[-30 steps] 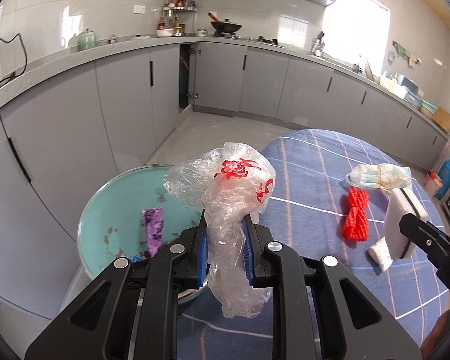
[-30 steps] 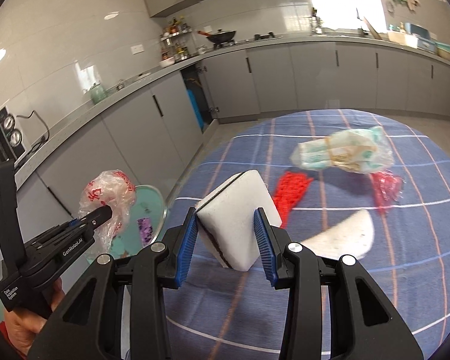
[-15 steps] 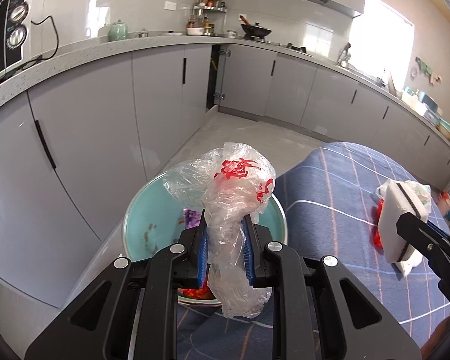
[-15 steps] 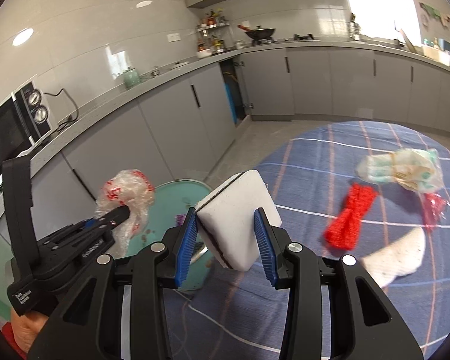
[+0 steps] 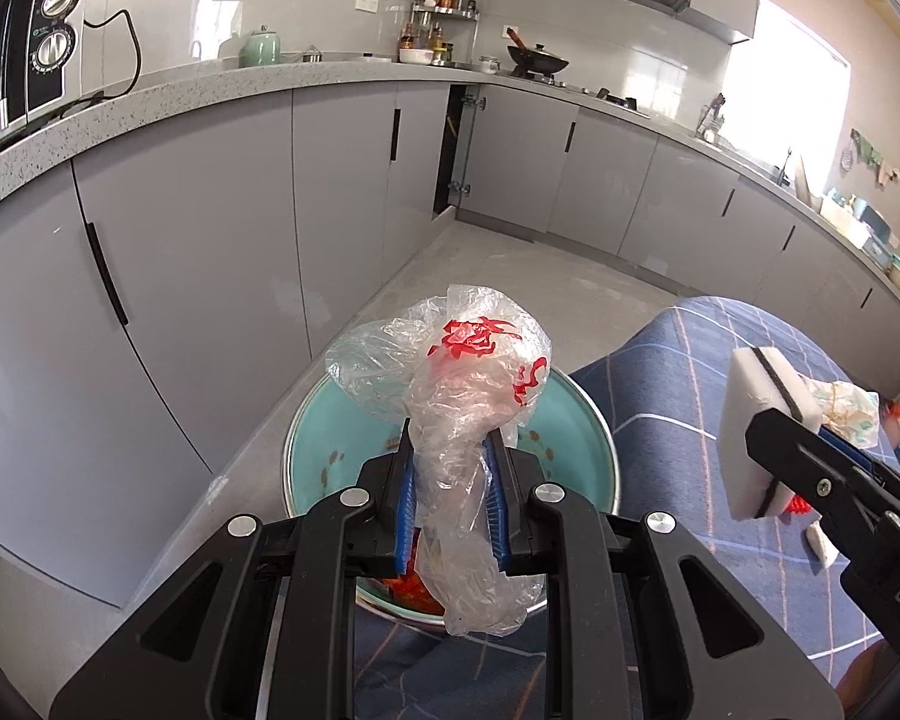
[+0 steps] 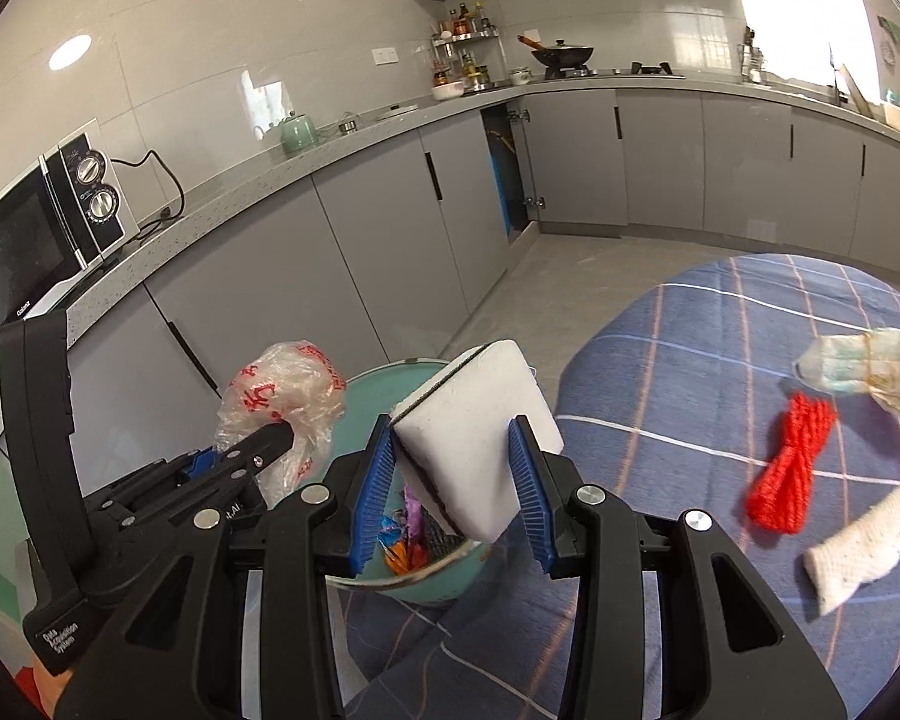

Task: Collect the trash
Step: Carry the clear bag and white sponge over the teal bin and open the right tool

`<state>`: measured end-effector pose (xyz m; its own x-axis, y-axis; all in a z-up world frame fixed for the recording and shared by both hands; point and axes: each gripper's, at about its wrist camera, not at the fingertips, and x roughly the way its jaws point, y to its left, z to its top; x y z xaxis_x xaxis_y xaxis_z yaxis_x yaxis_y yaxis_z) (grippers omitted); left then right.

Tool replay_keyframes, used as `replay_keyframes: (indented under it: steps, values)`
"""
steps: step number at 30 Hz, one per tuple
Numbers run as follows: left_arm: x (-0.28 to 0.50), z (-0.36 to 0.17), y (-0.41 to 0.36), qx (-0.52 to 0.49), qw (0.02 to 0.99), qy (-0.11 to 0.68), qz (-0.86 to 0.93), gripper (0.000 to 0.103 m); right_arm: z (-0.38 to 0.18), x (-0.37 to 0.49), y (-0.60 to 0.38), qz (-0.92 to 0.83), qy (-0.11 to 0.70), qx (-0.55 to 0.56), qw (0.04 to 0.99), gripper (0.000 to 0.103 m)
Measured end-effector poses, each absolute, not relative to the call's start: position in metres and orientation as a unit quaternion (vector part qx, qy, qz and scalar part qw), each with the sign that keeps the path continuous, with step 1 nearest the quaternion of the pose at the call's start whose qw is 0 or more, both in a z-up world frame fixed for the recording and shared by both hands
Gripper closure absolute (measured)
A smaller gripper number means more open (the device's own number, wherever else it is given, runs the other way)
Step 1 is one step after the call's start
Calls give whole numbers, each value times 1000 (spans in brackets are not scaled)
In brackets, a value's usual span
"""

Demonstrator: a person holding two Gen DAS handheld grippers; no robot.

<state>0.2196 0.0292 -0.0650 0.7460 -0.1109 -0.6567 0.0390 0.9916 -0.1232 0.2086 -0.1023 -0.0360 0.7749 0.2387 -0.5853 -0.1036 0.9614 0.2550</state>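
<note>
We see the left gripper (image 5: 450,468) pinching a crumpled clear plastic bag (image 5: 468,384) with red print; its top puffs out above the pads and its tail hangs below them. It is over a teal bin (image 5: 594,456) with colourful scraps inside. The right gripper (image 6: 450,462) is pressed on a white sponge (image 6: 474,438) with a dark layer along one side, tilted, also above the bin. On the blue checked cloth (image 6: 690,360) lie a red string bundle (image 6: 792,462), a white rag (image 6: 858,546) and a crumpled wrapper (image 6: 870,372).

A crumpled clear plastic bag (image 5: 474,396) with red print sits pinched in my left tongs (image 5: 450,498) above the teal bin (image 5: 594,456); my right tongs (image 6: 453,480) clamp a white sponge (image 6: 480,426).
</note>
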Motion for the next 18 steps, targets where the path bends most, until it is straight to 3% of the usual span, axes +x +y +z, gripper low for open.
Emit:
replay_keyframes:
  steps: [18]
  values:
    - [261,-104,29,-49,913,403,-40,82,-71,262,-83,107,377,116,913,63]
